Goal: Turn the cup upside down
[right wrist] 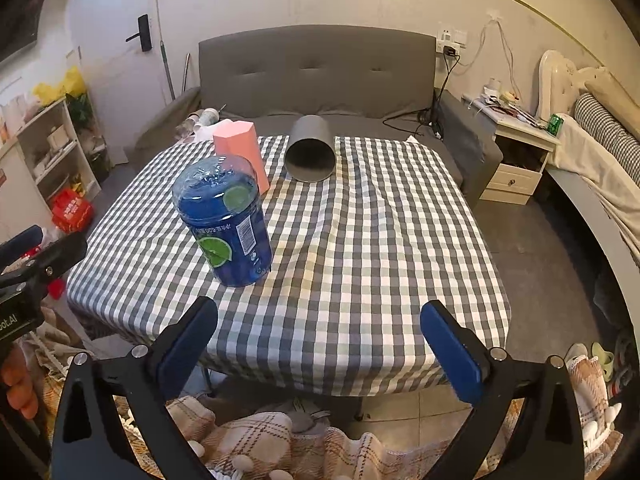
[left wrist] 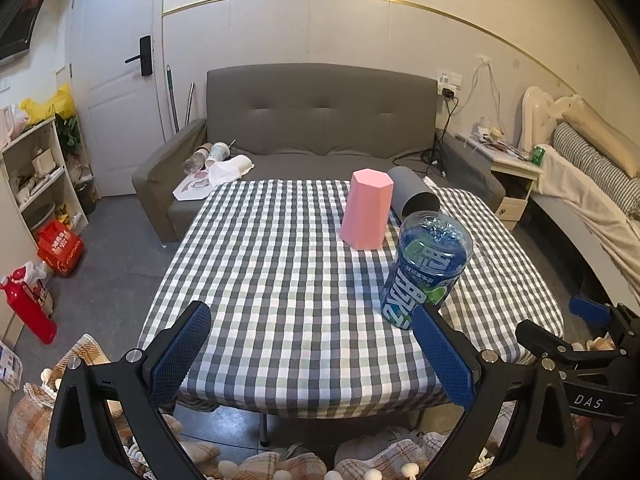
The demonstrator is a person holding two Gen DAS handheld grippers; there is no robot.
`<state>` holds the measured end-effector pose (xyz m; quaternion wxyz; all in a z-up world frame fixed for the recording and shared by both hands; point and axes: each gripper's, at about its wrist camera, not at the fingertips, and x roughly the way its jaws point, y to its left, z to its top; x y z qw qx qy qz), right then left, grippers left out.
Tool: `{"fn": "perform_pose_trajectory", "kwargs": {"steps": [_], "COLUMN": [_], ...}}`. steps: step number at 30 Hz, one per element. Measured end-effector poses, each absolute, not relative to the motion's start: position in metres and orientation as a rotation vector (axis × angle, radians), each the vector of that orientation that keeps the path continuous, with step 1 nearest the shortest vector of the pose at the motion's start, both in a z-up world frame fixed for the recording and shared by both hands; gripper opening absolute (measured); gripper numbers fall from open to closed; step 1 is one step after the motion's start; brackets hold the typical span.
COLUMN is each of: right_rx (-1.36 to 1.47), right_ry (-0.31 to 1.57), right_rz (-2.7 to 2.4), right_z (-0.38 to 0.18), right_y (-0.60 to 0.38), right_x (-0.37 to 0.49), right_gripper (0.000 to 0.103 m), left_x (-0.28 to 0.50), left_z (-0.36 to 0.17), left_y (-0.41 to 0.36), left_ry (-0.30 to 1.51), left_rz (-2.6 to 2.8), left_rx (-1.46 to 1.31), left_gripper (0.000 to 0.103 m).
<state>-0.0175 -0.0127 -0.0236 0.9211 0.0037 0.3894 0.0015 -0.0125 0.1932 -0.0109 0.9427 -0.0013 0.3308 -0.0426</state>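
Observation:
A grey cup (right wrist: 310,154) lies on its side at the far end of the checked table (right wrist: 360,240), its open mouth facing me; it also shows in the left wrist view (left wrist: 414,196). A pink faceted cup (left wrist: 366,210) stands mouth down beside it, also in the right wrist view (right wrist: 242,150). A blue bottle section (left wrist: 426,270) stands inverted nearer me, also in the right wrist view (right wrist: 226,220). My left gripper (left wrist: 316,354) is open and empty above the near table edge. My right gripper (right wrist: 322,344) is open and empty at the near edge.
A grey sofa (left wrist: 320,120) with cups and papers stands behind the table. A shelf (left wrist: 36,168) and red bags are at the left, a nightstand (right wrist: 520,152) and bed at the right. A plaid blanket (right wrist: 260,440) lies below the grippers.

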Motion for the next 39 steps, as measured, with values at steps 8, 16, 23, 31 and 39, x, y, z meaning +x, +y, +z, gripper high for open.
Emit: {"fn": "perform_pose_trajectory", "kwargs": {"steps": [8, 16, 23, 31, 39], "right_rx": [0.006, 0.002, 0.003, 0.001, 0.001], "right_ry": [0.783, 0.776, 0.775, 0.775, 0.777], "right_rz": [-0.001, -0.003, -0.004, -0.004, -0.004], "right_z": [-0.0202, -0.0170, -0.0175, -0.0173, -0.0177], "right_y": [-0.0132, -0.0134, -0.0132, -0.0129, -0.0129], "right_x": [-0.0195, -0.0218, -0.0217, -0.0219, -0.0217], "right_gripper": [0.102, 0.102, 0.102, 0.102, 0.102], "left_x": [-0.0165, -0.0189, -0.0198, -0.0194, -0.0200], "left_z": [-0.0082, -0.0061, -0.0032, -0.0039, -0.0047], "left_y": [0.1934, 0.1941, 0.1951, 0.1953, 0.1936], "left_ry": [0.654, 0.650, 0.637, 0.643, 0.643], "left_rz": [-0.083, -0.078, -0.081, -0.083, -0.090], "left_rx": [0.009, 0.003, 0.010, 0.009, 0.015], "left_gripper": [0.103, 0.103, 0.103, 0.103, 0.103]}}
